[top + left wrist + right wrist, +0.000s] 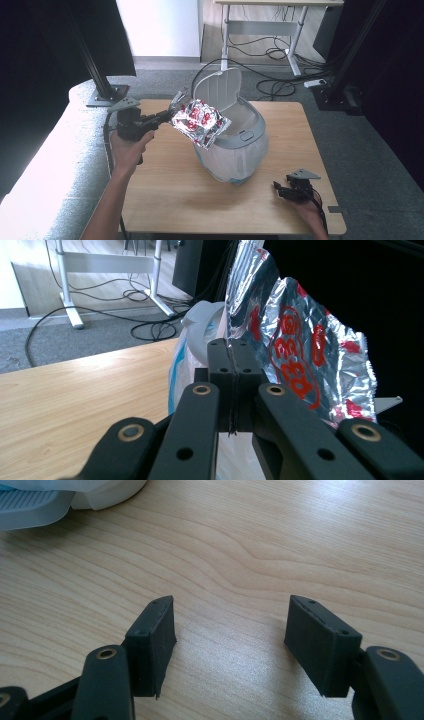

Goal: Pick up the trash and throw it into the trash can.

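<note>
**Foil wrapper held over the open bin**

The left gripper (172,111) had its fingers (220,371) pressed tight together on one edge of a crinkled silver foil wrapper (201,121) with red print. The wrapper hung in the air just above the near rim of a white bin (235,145), whose lid (219,86) stood tipped up at the back. In the left gripper view the wrapper (300,360) rose past the top edge of the frame, so its upper part was cut off, and the pinched edge itself was hidden between the fingers. The red print was too creased to read. Behind the fingers, a white and blue liner bag (182,370) showed only in part.

In the high view the wrapper covered part of the bin's opening, and the inside of the bin could not be made out. The person's left hand (127,150) gripped the handle of that gripper, and the forearm was cut off at the bottom edge.

The right gripper (281,191) rested low over the near right corner of the bench (165,185), well apart from the bin. Its fingers (150,645) stood wide with nothing between them but bare wood. The hand behind it was largely cut off by the frame.
</note>
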The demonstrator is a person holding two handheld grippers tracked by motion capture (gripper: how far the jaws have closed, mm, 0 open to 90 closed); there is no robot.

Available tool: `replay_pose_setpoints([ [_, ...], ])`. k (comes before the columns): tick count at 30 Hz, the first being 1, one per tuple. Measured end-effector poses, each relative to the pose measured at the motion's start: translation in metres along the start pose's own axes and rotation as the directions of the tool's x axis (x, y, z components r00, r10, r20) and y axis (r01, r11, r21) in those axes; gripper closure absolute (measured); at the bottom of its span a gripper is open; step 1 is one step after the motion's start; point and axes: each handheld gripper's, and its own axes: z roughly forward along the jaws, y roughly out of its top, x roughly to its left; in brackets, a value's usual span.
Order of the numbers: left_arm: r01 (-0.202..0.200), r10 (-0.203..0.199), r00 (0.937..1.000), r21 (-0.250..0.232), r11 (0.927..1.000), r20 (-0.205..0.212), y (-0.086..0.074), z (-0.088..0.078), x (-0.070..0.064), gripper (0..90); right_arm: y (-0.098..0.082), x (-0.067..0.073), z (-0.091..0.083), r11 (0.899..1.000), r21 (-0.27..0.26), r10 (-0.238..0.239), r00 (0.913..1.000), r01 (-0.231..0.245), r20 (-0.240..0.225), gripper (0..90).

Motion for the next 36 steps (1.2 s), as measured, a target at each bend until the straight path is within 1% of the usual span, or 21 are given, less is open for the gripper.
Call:
replay_pose_setpoints([
  [7,-0.011,0.011,0.9999,0.004,0.9999,0.000,0.006,0.005,-0.004,90.0,0.000,0.000,0.000,1.000,0.000,0.000,1.0000,0.000,0.000,35.8],
  [13,-0.035,0.035,0.9992,-0.002,0.9994,-0.017,0.013,0.009,-0.010,90.0,0.000,0.000,0.000,1.000,0.000,0.000,1.0000,0.000,0.000,35.7],
  [16,-0.043,0.042,0.9989,-0.002,0.9991,-0.018,0.016,0.011,-0.012,90.0,0.000,0.000,0.000,1.000,0.001,-0.002,1.0000,0.002,0.000,35.7],
  [22,-0.051,0.051,0.9984,0.002,0.9987,-0.023,0.021,0.015,-0.015,90.0,0.000,-0.001,0.000,1.000,0.001,-0.002,1.0000,0.002,0.000,35.6],
  [27,-0.054,0.053,0.9982,-0.006,0.9985,-0.026,0.027,0.017,-0.018,90.0,0.000,-0.001,0.000,1.000,0.000,-0.002,1.0000,0.002,0.000,35.6],
  [31,-0.063,0.062,0.9973,-0.003,0.9980,-0.040,0.029,0.021,-0.020,90.0,0.000,-0.001,0.000,1.000,0.000,-0.002,1.0000,0.002,0.000,35.6],
  [36,-0.070,0.070,0.9965,-0.008,0.9975,-0.045,0.031,0.025,-0.025,89.9,0.000,-0.001,0.000,1.000,0.000,-0.002,1.0000,0.002,-0.001,35.6],
])
